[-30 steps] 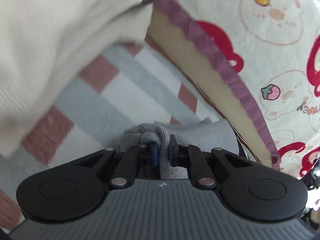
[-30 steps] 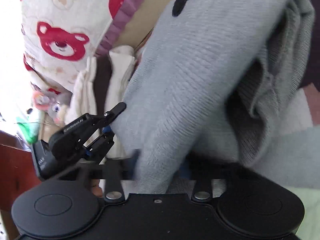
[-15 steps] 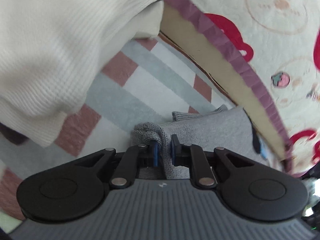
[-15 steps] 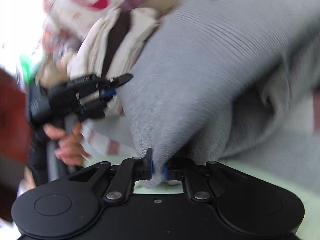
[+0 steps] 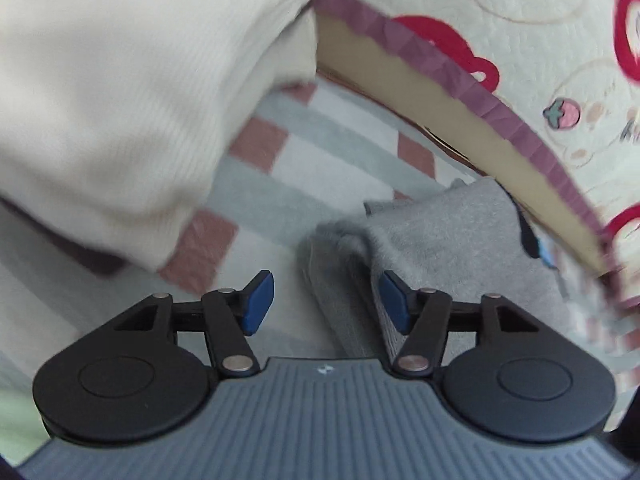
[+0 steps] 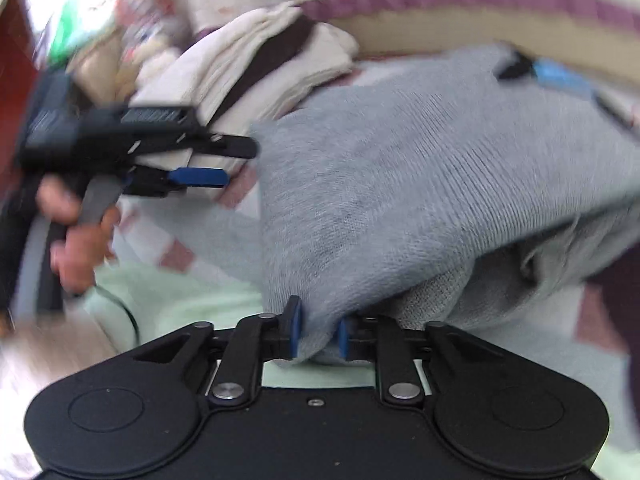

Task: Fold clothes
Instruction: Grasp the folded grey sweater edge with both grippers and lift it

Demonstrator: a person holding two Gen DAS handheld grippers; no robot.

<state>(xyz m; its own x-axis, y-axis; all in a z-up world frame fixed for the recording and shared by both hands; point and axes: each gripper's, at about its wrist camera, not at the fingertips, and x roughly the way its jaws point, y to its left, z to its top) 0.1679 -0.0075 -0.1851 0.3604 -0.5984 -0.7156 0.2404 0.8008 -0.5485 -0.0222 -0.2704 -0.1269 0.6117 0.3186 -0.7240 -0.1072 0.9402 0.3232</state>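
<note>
Currently logged: your left claw stood apart over the grey knitted sweater; your right claw was clamped on its edge.

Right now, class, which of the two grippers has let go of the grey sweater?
The left gripper: its blue pads stand wide apart, with the grey sweater lying loose between them. The right gripper is clamped on a fold.

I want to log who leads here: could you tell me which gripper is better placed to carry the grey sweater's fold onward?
Right. The right gripper is shut on the grey sweater, a fold pinched between its blue pads. The left gripper is open and holds nothing, though sweater fabric lies between its fingers.
</note>
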